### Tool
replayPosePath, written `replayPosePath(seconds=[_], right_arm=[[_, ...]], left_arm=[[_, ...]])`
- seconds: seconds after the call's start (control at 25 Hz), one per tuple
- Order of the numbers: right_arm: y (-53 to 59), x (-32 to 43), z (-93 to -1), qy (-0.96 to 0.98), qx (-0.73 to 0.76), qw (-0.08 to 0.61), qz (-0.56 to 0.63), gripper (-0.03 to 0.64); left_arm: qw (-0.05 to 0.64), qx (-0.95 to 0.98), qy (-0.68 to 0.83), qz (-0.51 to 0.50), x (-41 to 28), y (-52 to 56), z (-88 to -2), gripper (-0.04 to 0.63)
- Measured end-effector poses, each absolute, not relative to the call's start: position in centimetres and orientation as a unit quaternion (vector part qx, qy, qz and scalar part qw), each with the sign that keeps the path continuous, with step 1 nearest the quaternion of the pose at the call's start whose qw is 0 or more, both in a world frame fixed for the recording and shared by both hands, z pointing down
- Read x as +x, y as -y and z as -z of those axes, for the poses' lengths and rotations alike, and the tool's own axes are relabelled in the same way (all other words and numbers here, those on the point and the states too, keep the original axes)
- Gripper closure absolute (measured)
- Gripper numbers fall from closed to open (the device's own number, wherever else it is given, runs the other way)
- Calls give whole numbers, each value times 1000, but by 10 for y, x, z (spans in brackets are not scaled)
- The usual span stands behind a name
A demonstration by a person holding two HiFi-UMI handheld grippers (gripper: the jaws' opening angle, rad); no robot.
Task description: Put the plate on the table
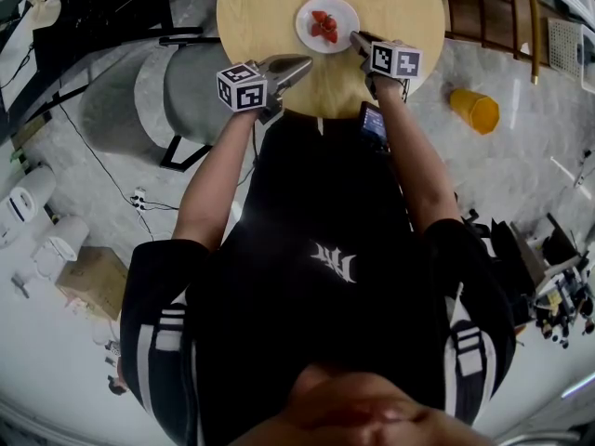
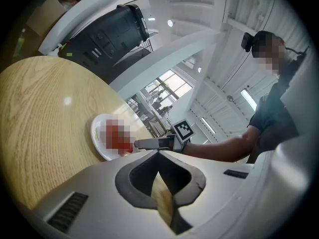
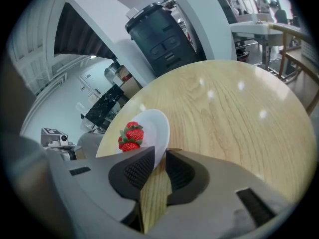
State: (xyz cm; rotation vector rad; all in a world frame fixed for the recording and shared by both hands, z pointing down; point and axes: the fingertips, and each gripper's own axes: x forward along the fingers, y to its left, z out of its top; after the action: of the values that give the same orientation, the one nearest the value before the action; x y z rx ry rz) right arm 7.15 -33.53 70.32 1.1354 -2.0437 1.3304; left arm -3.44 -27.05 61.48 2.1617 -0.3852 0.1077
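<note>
Right gripper view shows the right tool (image 3: pixel 160 156) closed to a narrow gap on the near rim of the plate (image 3: pixel 155 126), which carries strawberries (image 3: pixel 130 136). The plate's underside appears to sit flat on the round wooden table (image 3: pixel 224 108), so the placing itself looks done. What seems left is to let go of the rim and draw away without dragging the plate. The left tool (image 2: pixel 158 156) hangs off to the plate's near-left side over the table, its jaws together and holding nothing.
</note>
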Motion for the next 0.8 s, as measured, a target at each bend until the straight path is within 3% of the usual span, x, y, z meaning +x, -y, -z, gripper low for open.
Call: replayPosePath(seconds=[0.44, 0.8], right_arm=[[335, 73, -706, 747, 422, 279, -432, 531], [336, 74, -701, 754, 426, 274, -418, 532]], left_arm=[[458, 875, 149, -48, -30, 261, -615, 594], [457, 876, 150, -46, -30, 257, -614, 594]])
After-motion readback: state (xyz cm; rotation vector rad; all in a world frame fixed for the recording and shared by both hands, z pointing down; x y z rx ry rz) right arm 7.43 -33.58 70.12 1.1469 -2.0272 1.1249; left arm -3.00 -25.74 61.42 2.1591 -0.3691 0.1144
